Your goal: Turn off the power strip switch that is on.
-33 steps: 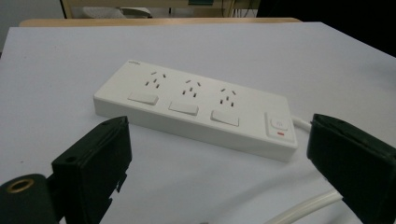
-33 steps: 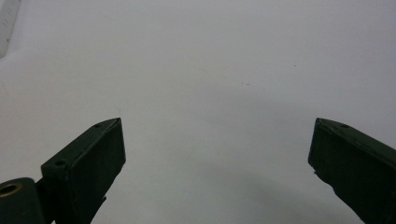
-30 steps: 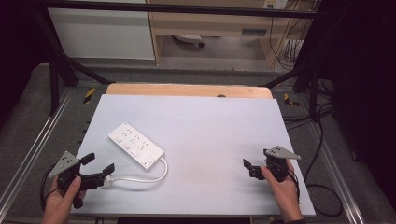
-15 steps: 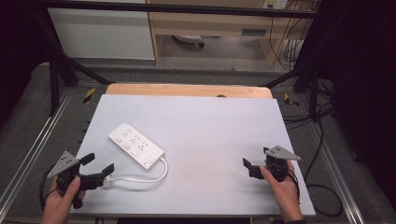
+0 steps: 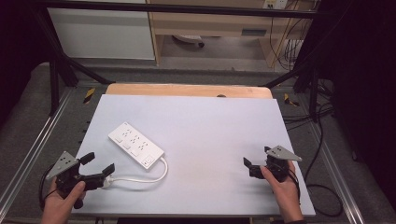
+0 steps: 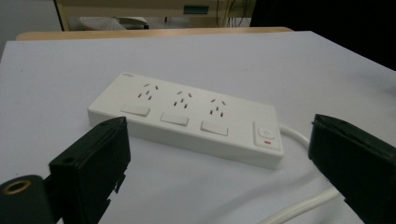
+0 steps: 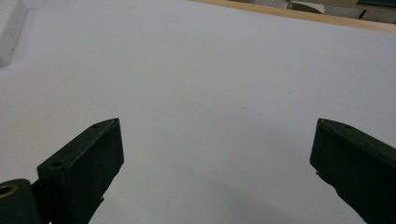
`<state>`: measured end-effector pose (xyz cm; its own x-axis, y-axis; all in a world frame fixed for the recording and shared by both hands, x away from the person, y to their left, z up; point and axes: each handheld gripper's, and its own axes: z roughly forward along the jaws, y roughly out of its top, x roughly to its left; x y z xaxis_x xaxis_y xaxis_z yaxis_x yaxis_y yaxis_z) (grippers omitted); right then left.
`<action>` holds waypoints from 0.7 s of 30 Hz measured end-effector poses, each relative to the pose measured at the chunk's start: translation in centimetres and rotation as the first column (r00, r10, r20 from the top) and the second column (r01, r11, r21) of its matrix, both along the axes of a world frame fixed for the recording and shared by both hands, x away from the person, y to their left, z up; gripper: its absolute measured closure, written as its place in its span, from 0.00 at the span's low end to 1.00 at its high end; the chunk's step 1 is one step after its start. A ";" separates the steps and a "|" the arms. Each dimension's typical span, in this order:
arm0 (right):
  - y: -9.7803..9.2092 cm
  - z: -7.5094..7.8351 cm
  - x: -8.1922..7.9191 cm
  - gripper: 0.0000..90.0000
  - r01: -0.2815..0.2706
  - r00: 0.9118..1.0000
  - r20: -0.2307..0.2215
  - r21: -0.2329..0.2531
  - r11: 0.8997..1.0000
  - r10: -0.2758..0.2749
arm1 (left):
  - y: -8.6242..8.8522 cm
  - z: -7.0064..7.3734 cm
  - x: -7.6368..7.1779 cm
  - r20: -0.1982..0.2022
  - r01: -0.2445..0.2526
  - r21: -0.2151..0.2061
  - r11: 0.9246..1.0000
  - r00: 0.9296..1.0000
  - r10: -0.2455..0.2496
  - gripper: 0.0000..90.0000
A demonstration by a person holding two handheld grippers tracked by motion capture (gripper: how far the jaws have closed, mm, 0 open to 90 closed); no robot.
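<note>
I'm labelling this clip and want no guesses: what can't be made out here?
- Cord's plug end: high view, blurred where it meets the left claw.
- Power strip brand mark: left gripper view, too small to read.
- Its far side: faces away from both views.
- Right claw: high view, partly behind the hand.

We hold two black grippers: our left gripper [image 5: 100, 163] and right gripper [image 5: 258, 164] each carry a grey three-cornered plate on top and blocky matte-black jaws with small screw holes; a brass-ringed hole sits at seven o'clock in both gripper views, and black cables loop from each; our forearms are bare
</note>
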<state>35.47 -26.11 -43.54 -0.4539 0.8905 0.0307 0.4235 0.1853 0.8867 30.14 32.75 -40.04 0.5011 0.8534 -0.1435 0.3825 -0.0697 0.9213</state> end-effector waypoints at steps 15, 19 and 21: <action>-0.4 0.5 -0.4 0.04 0.015 1.000 0.024 -0.001 1.000 -0.015 | -2.1 1.7 1.0 0.047 0.037 0.007 0.999 0.998 -0.038 0.07; -0.6 0.8 -0.7 0.03 0.023 0.999 0.044 0.013 1.000 -0.023 | -2.8 2.2 1.4 0.049 0.050 0.008 0.999 0.998 -0.050 0.07; -0.6 0.8 -0.8 0.03 0.022 0.999 0.038 0.012 1.000 -0.023 | -3.1 2.4 1.6 0.050 0.061 0.012 0.998 0.997 -0.062 0.07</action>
<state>34.65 -26.75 -42.77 -0.4349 0.9002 0.0240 0.3932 0.1659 0.9043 31.75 29.66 -37.62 0.5589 0.8222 -0.1080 0.3307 -0.1016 0.9383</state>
